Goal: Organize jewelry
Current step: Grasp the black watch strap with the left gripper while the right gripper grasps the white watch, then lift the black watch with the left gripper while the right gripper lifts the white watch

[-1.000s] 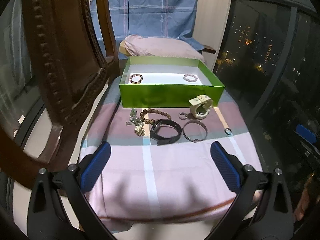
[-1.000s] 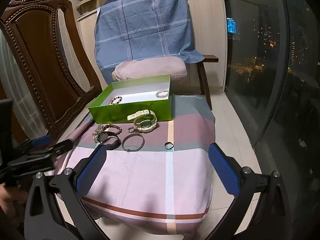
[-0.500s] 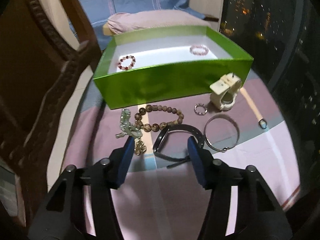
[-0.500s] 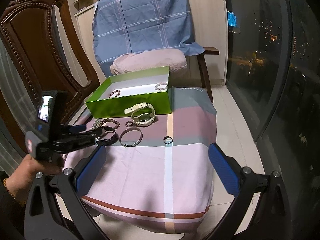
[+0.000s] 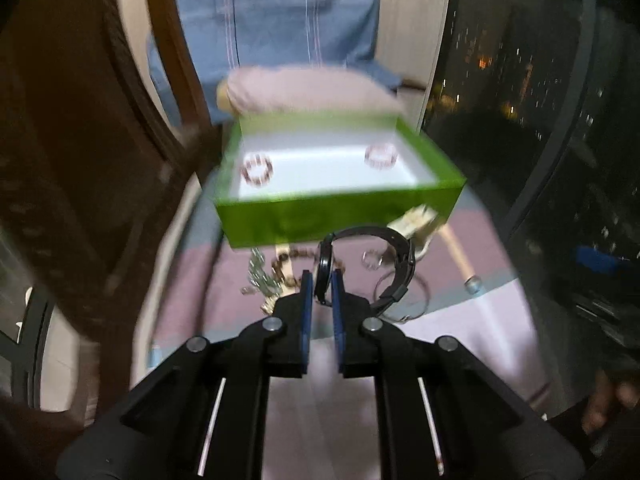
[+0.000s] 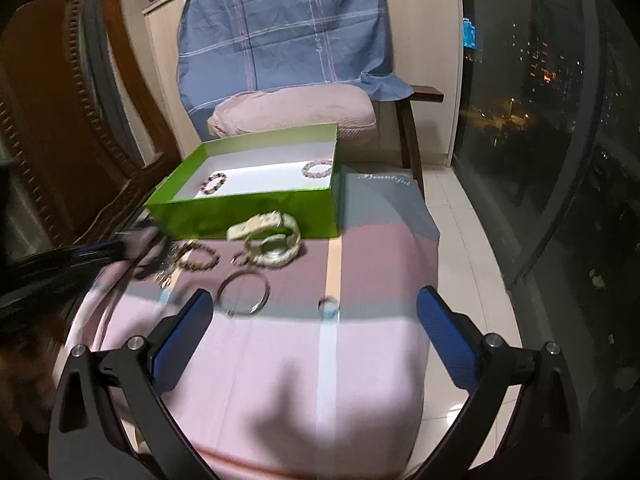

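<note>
1. The worktop (image 6: 280, 360), draped in a pink and mauve striped cloth, carries the green box (image 5: 320, 216) at its far side, with loose jewelry spread just near of the box; two beaded bracelets (image 6: 214, 183) are already laid inside it.
2. The left hand-held gripper (image 5: 322, 280) is seen clamped on the black band (image 5: 400, 264), which is lifted clear of the cloth and held in front of the box's near wall. One second earlier its pads were spread wide and the band lay flat on the cloth, beside the silver bangle (image 6: 244, 294).
3. This is judged to mean that one more piece is picked up and only its transfer into the box is left.
4. The right hand-held gripper (image 6: 314, 320) is held with its pads wide apart and nothing between them, as in the earlier frame, and is brought nearer to the bangle and the small ring (image 6: 329, 304).
5. The white watch (image 6: 272, 240) and the brown bead bracelet (image 6: 198, 258) are left unmoved on the cloth.
</note>
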`<state>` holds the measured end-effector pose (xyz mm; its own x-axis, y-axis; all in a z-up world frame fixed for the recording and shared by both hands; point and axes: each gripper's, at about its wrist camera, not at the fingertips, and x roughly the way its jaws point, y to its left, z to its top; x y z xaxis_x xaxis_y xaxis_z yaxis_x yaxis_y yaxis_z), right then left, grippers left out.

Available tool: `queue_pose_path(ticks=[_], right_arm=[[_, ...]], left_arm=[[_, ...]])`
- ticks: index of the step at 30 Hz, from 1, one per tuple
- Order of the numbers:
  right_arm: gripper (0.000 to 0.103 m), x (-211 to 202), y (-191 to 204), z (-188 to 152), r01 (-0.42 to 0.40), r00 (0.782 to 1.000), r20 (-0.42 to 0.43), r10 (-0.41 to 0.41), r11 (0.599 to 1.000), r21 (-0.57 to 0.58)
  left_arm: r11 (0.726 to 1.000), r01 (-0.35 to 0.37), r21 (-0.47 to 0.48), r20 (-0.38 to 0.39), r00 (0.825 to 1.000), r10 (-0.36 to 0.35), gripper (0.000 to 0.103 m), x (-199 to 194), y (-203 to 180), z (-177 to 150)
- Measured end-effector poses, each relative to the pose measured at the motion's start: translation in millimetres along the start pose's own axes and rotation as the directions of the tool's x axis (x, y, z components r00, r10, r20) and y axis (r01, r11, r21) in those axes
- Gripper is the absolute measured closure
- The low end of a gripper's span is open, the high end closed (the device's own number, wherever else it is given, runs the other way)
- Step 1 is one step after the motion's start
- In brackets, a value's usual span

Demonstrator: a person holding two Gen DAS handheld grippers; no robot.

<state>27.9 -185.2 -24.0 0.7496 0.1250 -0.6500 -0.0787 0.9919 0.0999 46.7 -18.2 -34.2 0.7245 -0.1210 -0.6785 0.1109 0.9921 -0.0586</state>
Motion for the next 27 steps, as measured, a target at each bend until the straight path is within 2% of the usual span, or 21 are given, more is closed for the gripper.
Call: queue_pose_path(ticks=[3,7,12,15,16,17,22,27], right_arm=[[0.005,33.4,-3.0,13.3,-0.007,0.999,-0.05,0.009,0.999,0.039],[0.024,89.6,3.2,23.7,0.022,0.991,-0.135,-0.02,1.0,0.015],[0.045,137.2,13.1,25.2,0.015,0.975,-0.22,-0.014,1.0,0.002],[0.065,148.2,19.0,28.5,-0.02,0.977,-0.212,0.024,1.0,0.021],[0.083,147.9,19.2,30.0,-0.029,0.978,-0.206,0.035,0.999,0.032],[0.094,146.8,19.9,30.8,-0.031,0.979,-0.199,0.038,0.999,0.039],[0.098,120.7,21.4,35.8,-0.036,0.99,-0.138,0.043,0.998,0.051],[0.098,59.0,23.1,35.7,-0.087,0.996,-0.032,0.088,0.995,0.042]], left_arm=[[1.0,-0.003,-0.022,0.076,0.997,0.005,0.093,-30.8,7.5,2.1],[0.999,-0.008,-0.036,0.116,0.993,0.012,0.093,-45.6,14.6,5.9],[0.999,0.006,-0.036,0.106,0.994,-0.002,0.093,-46.6,19.0,3.0],[0.999,0.028,-0.044,0.093,0.995,-0.024,0.093,-42.1,18.8,3.7],[0.999,0.031,-0.043,0.091,0.995,-0.027,0.093,-41.8,17.7,3.6],[0.999,0.033,-0.042,0.093,0.995,-0.028,0.093,-42.0,18.7,5.6],[0.999,0.038,-0.038,0.092,0.995,-0.034,0.093,-44.6,18.2,4.2],[0.997,0.055,-0.049,0.096,0.994,-0.05,0.093,-45.9,18.0,3.7]])
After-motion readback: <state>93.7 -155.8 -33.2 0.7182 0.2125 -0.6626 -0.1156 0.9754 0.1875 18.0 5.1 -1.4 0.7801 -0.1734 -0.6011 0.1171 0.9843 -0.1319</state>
